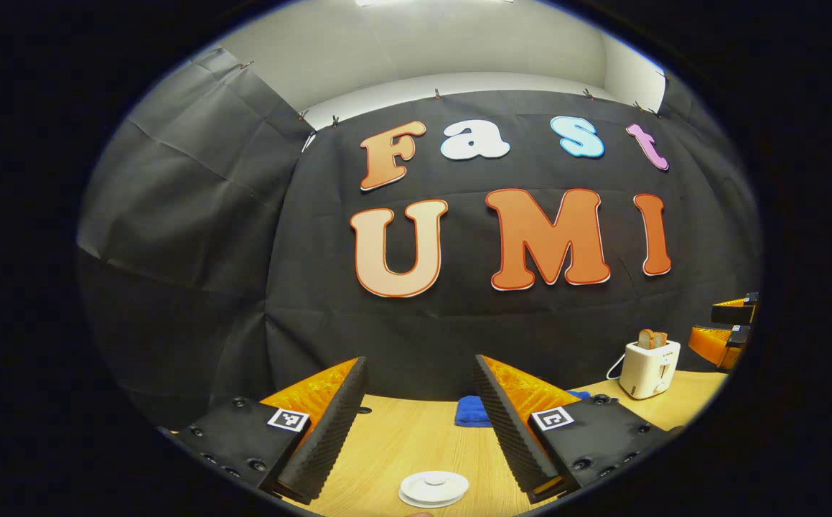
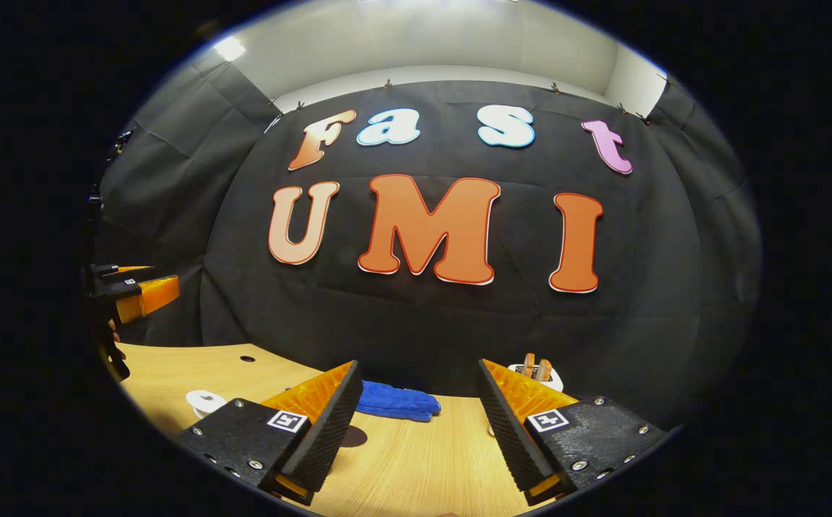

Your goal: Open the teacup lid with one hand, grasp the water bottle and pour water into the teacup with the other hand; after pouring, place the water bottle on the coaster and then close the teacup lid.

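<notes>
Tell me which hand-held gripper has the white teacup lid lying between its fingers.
The left hand-held gripper: the teacup lid lies on the table between its open fingers.

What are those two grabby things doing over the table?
A person holds one tool in each hand above a wooden table, and both are open and empty. The left tool hangs above a white teacup lid. The right tool points toward a blue cloth and a white toaster with bread in it, near the back wall. Nothing has been grabbed. The left tool looks closest to the lid.
</notes>
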Motion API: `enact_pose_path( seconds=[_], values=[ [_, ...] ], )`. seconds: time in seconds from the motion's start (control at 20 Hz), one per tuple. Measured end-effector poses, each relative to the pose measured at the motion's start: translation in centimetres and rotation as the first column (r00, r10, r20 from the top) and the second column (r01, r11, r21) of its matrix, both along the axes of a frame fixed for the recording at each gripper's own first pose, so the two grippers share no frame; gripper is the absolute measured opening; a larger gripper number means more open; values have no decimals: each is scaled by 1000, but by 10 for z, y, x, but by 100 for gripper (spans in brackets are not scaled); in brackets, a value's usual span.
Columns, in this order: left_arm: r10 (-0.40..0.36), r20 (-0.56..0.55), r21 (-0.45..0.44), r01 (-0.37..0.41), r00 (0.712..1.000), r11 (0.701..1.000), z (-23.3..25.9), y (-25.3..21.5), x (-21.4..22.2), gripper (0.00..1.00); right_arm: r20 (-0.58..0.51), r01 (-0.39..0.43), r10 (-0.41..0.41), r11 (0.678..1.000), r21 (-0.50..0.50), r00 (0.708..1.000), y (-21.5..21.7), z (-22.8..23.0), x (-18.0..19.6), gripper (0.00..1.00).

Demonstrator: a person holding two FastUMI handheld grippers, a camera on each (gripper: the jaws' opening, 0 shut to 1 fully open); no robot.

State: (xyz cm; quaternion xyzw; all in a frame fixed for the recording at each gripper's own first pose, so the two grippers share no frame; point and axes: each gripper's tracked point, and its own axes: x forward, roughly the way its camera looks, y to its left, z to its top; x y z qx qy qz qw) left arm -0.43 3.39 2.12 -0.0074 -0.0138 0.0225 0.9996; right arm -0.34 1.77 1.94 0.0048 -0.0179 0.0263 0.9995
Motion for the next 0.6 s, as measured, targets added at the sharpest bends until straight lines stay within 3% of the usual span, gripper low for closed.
enact_pose_path(
  seconds=[0.05, 0.2, 0.35, 0.45, 0.5, 0.55, 0.6],
  values=[
    [1, 4, -2, -1, 1000, 1000, 1, 3, -1, 92, -2, -8, 8, 1000, 5, 1000, 4, 0, 1, 96],
    [16, -1, -23, -16, 1000, 1000, -2, 13, -2, 96, -19, -23, 23, 1000, 8, 1000, 14, -7, 1, 96],
    [-5, -38, -31, 3, 999, 1000, -19, 12, -3, 92, -32, -43, 43, 999, -3, 999, 25, -15, 0, 96],
    [-30, -71, -41, 27, 997, 999, -33, 10, -2, 100, -46, -61, 61, 998, -7, 997, 34, -20, 0, 96],
    [-37, -88, -46, 33, 995, 998, -40, 10, -2, 100, -53, -70, 69, 998, -9, 996, 39, -25, -1, 96],
    [-42, -105, -50, 37, 994, 998, -47, 11, -1, 93, -63, -77, 76, 997, -9, 995, 43, -30, -1, 96],
    [-47, -123, -49, 42, 991, 998, -55, 10, -1, 97, -75, -86, 85, 996, -7, 994, 48, -36, 0, 96]
  ],
)
